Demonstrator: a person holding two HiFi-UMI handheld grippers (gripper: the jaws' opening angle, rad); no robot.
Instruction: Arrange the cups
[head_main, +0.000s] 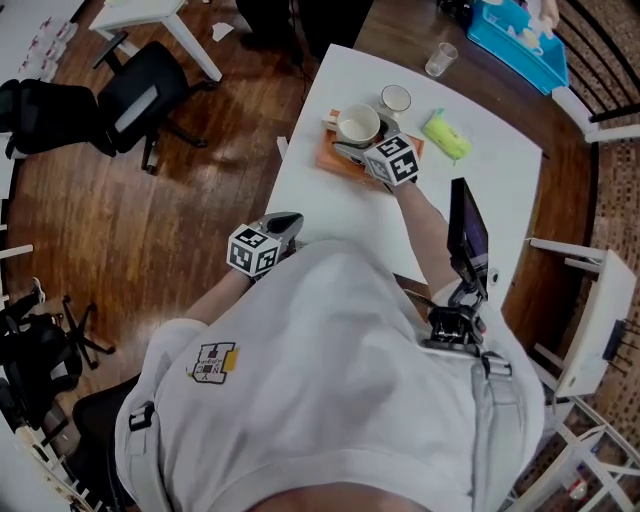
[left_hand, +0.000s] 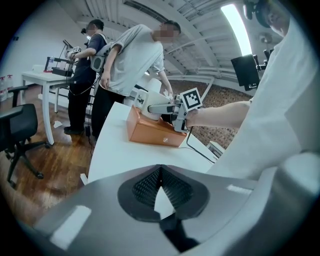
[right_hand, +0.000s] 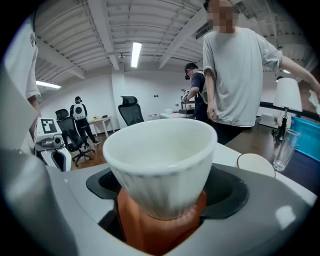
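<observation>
A white ribbed cup (right_hand: 160, 155) stands on an orange box (right_hand: 160, 225) and fills the space between my right gripper's jaws. My right gripper (right_hand: 165, 182) is shut on it, both dark pads against its sides. In the head view this cup (head_main: 358, 125) sits on the orange box (head_main: 335, 158) at the table's far part, with the right gripper (head_main: 358, 142) reaching in from the near side. A second white cup (head_main: 395, 100) stands just beyond on the table. My left gripper (head_main: 285, 222) hangs at the table's left edge, shut and holding nothing, its tips meeting (left_hand: 160, 170).
A green packet (head_main: 447, 135), a clear glass (head_main: 440, 60) and a blue bin (head_main: 520, 40) lie further along the white table (head_main: 480, 180). A person (right_hand: 240, 75) stands at its far side. Black office chairs (head_main: 140, 95) stand on the wooden floor to the left.
</observation>
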